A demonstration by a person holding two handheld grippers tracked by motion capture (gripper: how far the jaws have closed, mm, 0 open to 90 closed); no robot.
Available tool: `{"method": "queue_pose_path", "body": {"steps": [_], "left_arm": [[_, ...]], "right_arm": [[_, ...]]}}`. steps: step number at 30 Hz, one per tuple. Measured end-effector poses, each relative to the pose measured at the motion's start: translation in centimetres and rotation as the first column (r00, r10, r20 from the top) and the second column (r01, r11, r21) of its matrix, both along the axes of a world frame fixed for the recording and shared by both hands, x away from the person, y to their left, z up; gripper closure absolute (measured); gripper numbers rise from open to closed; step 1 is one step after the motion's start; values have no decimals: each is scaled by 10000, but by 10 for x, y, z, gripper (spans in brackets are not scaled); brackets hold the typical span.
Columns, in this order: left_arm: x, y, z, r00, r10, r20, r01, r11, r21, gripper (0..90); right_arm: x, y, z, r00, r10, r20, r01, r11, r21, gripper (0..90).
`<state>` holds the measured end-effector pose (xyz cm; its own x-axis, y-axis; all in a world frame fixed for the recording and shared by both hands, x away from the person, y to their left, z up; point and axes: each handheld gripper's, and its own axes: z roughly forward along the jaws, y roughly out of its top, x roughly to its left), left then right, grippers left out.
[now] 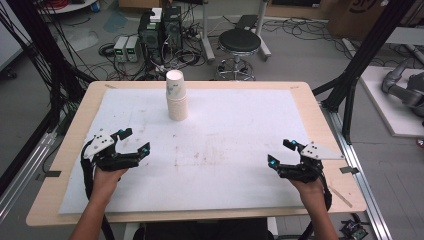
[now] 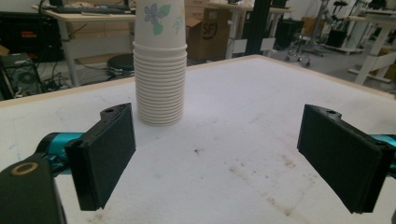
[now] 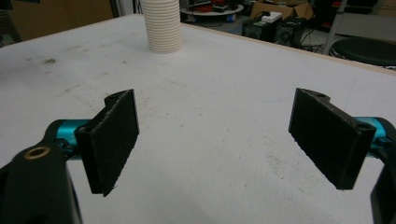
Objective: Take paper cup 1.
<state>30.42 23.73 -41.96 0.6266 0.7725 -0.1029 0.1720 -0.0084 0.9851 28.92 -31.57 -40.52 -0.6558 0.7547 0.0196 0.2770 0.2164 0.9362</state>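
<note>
A tall stack of white paper cups (image 1: pixel 176 98) stands upside down at the far middle of the white mat (image 1: pixel 235 150). In the left gripper view the stack of cups (image 2: pixel 159 70) rises ahead, slightly left, and the top cup bears a leaf print. The right gripper view has the same stack (image 3: pixel 162 25) far off at its top left. My left gripper (image 1: pixel 134 141) rests at the mat's left side, open, nothing between its jaws. My right gripper (image 1: pixel 281 152) rests at the right side, also open and empty. Each is well apart from the cups.
The mat covers a wooden table (image 1: pixel 320 125) and carries faint brown stains (image 1: pixel 200 155) in its middle. Beyond the far edge stand a round stool (image 1: pixel 239 42), computer boxes (image 1: pixel 160 30) and loose cables. Black frame posts (image 1: pixel 360 60) flank the table.
</note>
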Motion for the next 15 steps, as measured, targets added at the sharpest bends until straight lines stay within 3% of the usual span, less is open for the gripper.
{"method": "queue_pose_path", "body": {"steps": [8,15], "left_arm": [[-2,-5,4,9999,-148,65,147,9999,46,116],[5,-13,17,9992,-341,209,339,9993,125,120]], "right_arm": [[-2,5,3,9999,101,131,-100,9999,-138,163],[-2,8,3,9997,221,50,-220,9995,-210,163]]}}
